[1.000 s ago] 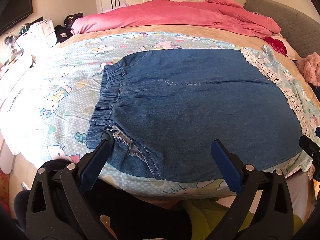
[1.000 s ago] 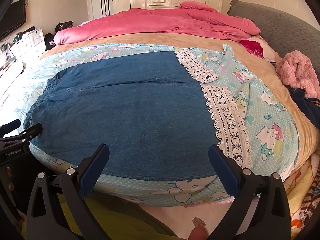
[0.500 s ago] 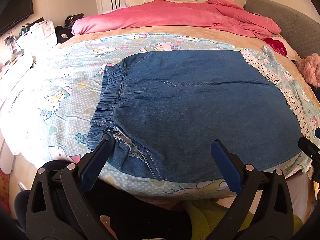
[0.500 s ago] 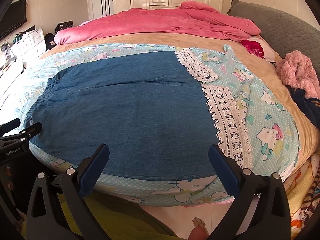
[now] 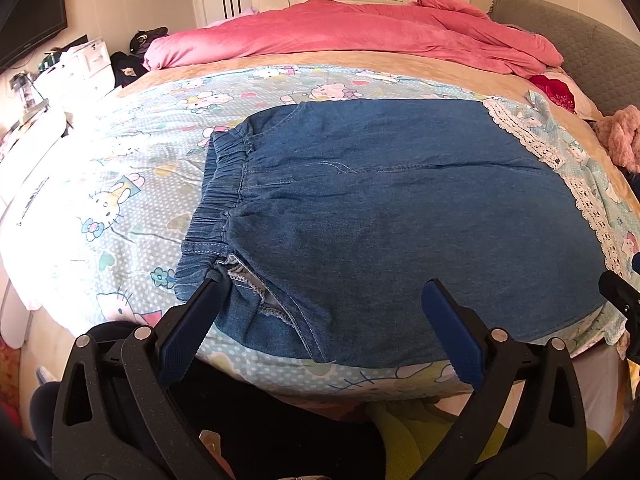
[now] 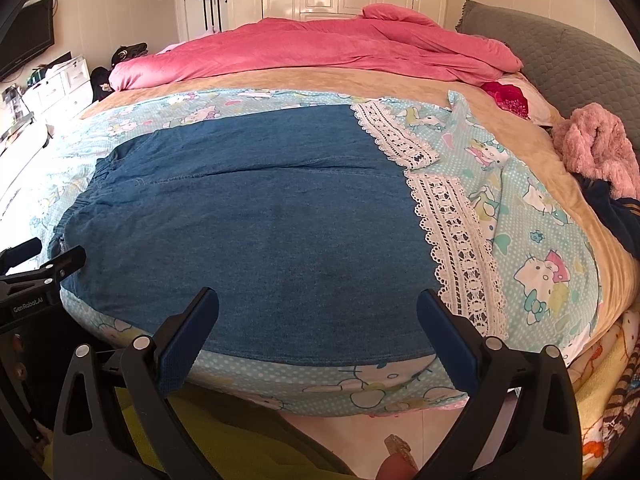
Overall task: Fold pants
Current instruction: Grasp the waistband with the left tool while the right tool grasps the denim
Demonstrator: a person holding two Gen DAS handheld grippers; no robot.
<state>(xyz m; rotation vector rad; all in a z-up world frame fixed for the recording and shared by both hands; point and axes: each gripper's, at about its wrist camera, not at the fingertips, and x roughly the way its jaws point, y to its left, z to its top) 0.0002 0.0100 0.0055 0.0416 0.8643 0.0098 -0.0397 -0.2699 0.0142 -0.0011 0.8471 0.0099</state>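
The left gripper (image 5: 324, 300) has its two blue-padded fingers spread wide and holds nothing; its left fingertip (image 5: 212, 286) sits right at the near corner of the elastic waistband (image 5: 218, 200), though whether it touches the cloth cannot be told. The right gripper (image 6: 318, 308) is likewise spread wide and empty, hovering over the near edge of the denim, both pads above the fabric. Against the frames a second and half a second ago, almost nothing differs: both grippers keep the same spread and the same place, and the left view has only crept very slightly, so the garment sits a touch differently in frame. The denim pants (image 5: 400, 220) lie flat on the cartoon-cat sheet (image 5: 120, 200) close to the near edge of the bed, long axis running left to right across the views. The gathered waistband points left, and the leg ends point right, reaching a white lace strip (image 6: 452, 232) on the sheet. A centre seam runs along that long axis, and near the left gripper a pocket opening (image 5: 256, 296) gapes, showing pale lining. Behind the pants a pink quilt (image 6: 312, 52) is heaped across the far side of the bed.
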